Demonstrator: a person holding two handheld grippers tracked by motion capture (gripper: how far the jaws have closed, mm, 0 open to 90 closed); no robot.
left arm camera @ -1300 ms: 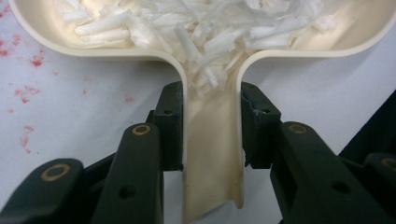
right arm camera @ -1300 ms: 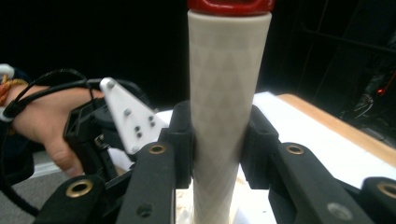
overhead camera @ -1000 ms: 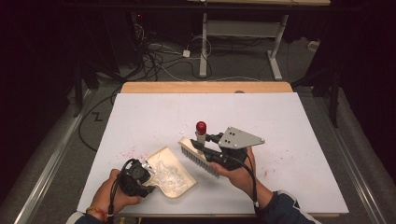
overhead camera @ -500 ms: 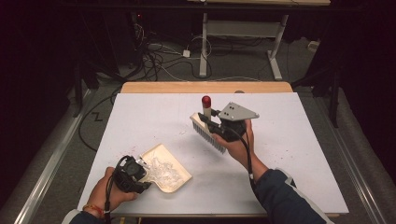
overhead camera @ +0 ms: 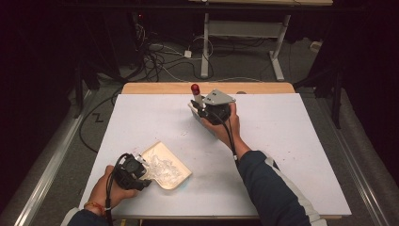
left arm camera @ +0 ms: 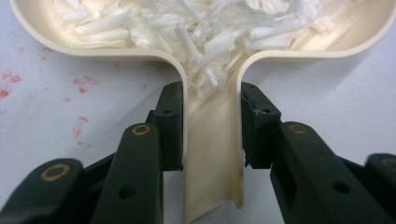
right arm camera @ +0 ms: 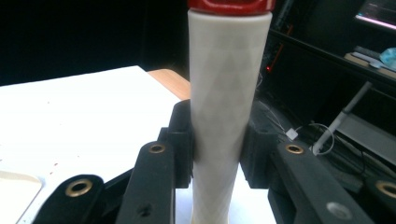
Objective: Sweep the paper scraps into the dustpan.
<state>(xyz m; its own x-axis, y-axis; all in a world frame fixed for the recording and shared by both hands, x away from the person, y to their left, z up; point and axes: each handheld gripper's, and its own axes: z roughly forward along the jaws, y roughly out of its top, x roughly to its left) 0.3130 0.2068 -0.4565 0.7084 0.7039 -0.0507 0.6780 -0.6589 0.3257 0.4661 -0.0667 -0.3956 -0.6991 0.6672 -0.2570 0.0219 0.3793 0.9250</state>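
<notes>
My left gripper point(left arm camera: 210, 135) clamps the dustpan point(overhead camera: 164, 165) by its handle, pan flat near the table's point(overhead camera: 291, 141) front left corner so the white shreds point(left arm camera: 196, 28) stay put; the handle points back at me. My right gripper point(right arm camera: 217, 144) is closed on the brush point(overhead camera: 197, 101) handle (red-capped), upright near the far edge, bristles probably downward.

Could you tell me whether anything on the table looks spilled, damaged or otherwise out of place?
Nothing looks spilled: the white shreds lie inside the dustpan. The one oddity is faint red specks on the table beside the dustpan handle, which look like stains or leftover crumbs.
</notes>
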